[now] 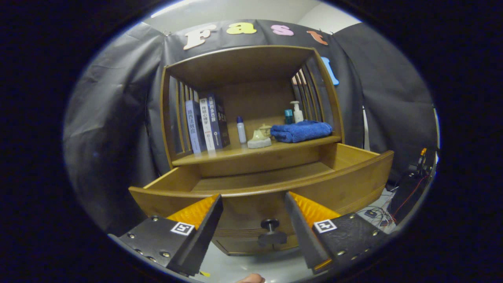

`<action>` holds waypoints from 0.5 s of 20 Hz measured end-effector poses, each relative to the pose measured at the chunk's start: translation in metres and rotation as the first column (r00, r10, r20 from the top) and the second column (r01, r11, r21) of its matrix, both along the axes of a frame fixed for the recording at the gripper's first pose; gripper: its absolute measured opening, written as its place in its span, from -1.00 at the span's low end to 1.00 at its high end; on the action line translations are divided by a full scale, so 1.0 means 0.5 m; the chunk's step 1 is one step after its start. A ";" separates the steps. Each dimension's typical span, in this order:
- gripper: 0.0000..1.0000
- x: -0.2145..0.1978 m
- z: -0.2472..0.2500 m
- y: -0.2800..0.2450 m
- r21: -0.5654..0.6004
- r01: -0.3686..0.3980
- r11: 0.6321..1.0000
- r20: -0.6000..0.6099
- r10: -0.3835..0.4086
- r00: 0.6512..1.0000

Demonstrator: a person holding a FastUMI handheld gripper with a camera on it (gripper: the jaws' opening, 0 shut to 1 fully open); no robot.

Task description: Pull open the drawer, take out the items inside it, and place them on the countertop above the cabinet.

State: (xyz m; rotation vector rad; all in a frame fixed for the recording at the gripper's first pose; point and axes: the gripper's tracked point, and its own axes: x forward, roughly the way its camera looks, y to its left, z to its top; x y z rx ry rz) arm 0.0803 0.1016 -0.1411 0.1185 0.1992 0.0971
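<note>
The wooden cabinet's drawer point(346, 184) stands pulled out toward me, and the part of its inside that I can see is bare wood. Its dark round knob point(270, 225) sits on the drawer front, low between my fingers. My gripper point(253, 198) is open, its fingers spread wide in front of the drawer's front panel with nothing between them. On the countertop point(235, 153) above the drawer lie a folded blue towel point(301, 130), a small white bottle point(241, 129), a pale round dish point(259, 139), a pump bottle point(297, 112) and several upright books point(207, 124).
The cabinet has a slatted hutch with a top board point(239, 63) over the countertop. Black cloth walls surround it. Dark boxes and cables point(408, 188) lie on the floor to the right of the drawer. A fingertip point(251, 278) shows below the gripper.
</note>
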 end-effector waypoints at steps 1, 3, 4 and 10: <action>0.95 0.001 -0.004 0.009 0.007 -0.012 1.000 -0.004 0.012 1.000; 0.95 -0.001 -0.013 0.011 -0.005 -0.012 1.000 -0.014 0.012 1.000; 0.96 0.003 -0.009 0.009 -0.011 -0.008 1.000 -0.007 0.008 1.000; 0.95 0.011 -0.011 0.010 -0.006 0.010 1.000 -0.004 -0.010 1.000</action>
